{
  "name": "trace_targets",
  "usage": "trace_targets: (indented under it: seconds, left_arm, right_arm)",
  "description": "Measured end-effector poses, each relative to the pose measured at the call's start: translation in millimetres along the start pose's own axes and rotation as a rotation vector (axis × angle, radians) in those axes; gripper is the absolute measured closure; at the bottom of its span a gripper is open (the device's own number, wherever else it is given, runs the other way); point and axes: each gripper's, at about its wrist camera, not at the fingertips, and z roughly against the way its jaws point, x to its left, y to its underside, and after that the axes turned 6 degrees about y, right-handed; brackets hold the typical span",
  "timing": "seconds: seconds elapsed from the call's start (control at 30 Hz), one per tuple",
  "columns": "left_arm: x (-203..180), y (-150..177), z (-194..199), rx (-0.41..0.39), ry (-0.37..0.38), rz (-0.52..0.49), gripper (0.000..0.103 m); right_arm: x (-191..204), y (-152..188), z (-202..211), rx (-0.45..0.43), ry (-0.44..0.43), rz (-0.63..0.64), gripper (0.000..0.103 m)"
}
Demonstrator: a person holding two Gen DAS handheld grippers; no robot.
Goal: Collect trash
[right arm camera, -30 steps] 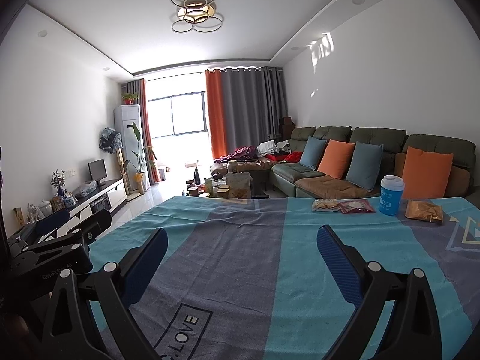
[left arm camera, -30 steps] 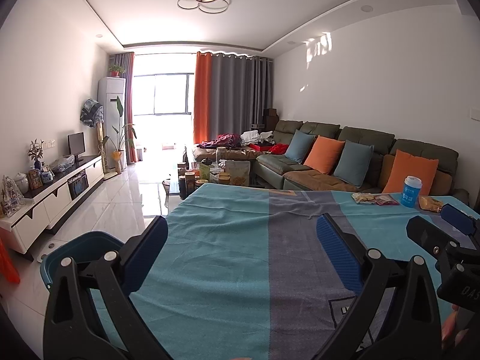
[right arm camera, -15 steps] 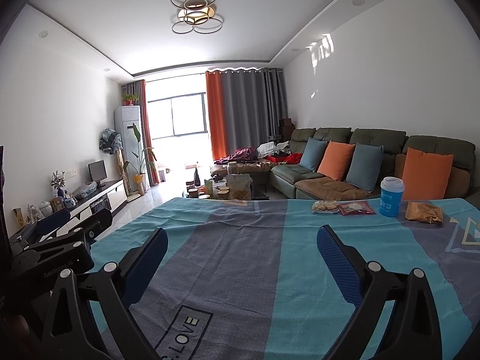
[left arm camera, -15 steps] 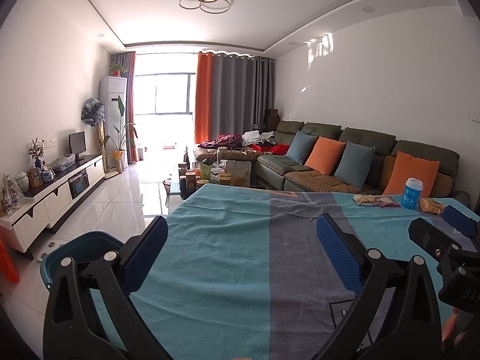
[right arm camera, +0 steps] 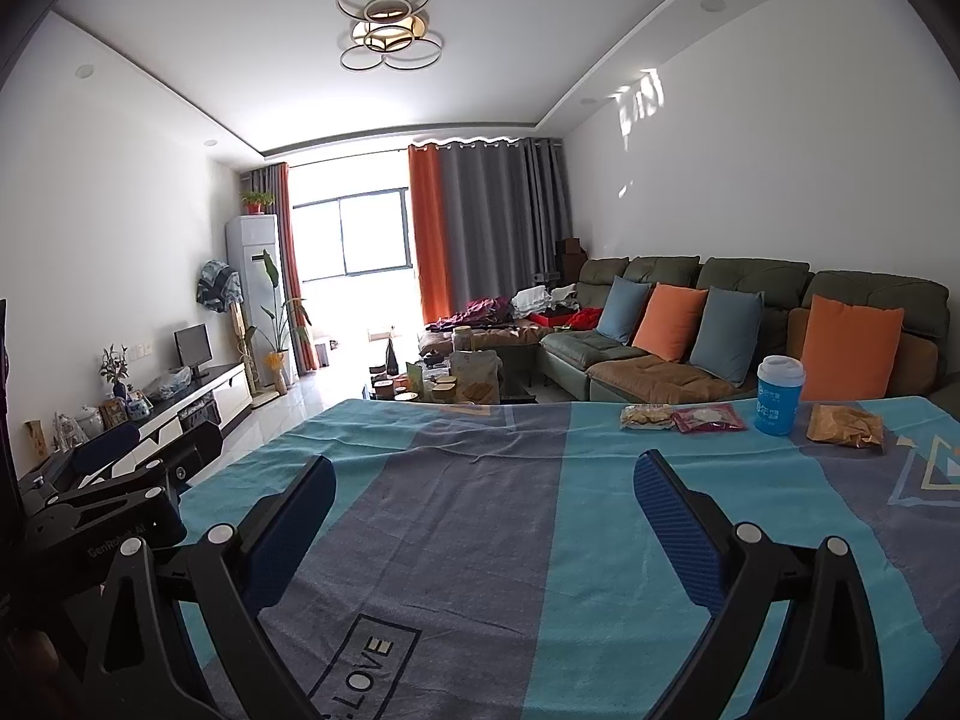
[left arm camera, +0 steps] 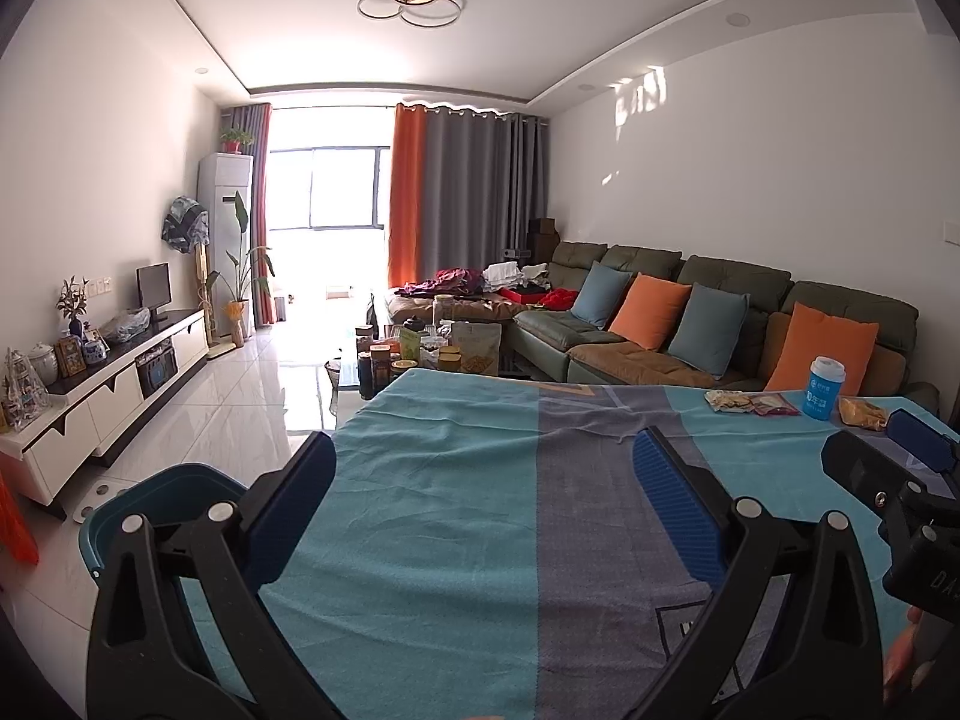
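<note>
Trash lies at the far right of the table with the teal and grey cloth (right arm camera: pixel 510 540): a pale snack packet (right arm camera: pixel 647 417), a red wrapper (right arm camera: pixel 708 420), a blue cup with a white lid (right arm camera: pixel 778 396) and a brown crumpled bag (right arm camera: pixel 845 427). They also show in the left wrist view, the cup (left arm camera: pixel 825 389) among them. My right gripper (right arm camera: pixel 485 516) is open and empty, well short of the trash. My left gripper (left arm camera: pixel 485 510) is open and empty over the table's left part. A blue bin (left arm camera: pixel 156 498) stands on the floor at the table's left edge.
A green sofa (right arm camera: pixel 750 324) with orange and blue cushions runs behind the table. A cluttered coffee table (left arm camera: pixel 432 354) stands beyond the table's far edge. A white TV cabinet (left arm camera: pixel 114 384) lines the left wall across tiled floor.
Both views have shifted very slightly; the left gripper has tilted a little. Both grippers stay open and nothing on the table has moved.
</note>
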Motion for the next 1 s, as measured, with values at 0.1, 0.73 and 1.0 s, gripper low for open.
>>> trace_targets:
  seconds: [0.1,0.73,1.0]
  left_arm:
    - [-0.7,-0.9,-0.7,0.0,0.001,-0.002,0.006]
    - [-4.2,-2.4,-5.6,-0.004,0.002,-0.001,0.006]
    - [-4.8,-2.5,-7.4,-0.002,0.004,0.0,0.006]
  right_arm:
    - [0.3,-0.2,0.2,-0.002,0.0,0.003,0.007]
    - [1.4,-1.1,-0.6,-0.008,0.002,0.003,0.007]
    - [-0.1,-1.0,-1.6,-0.006,0.004,0.0,0.007]
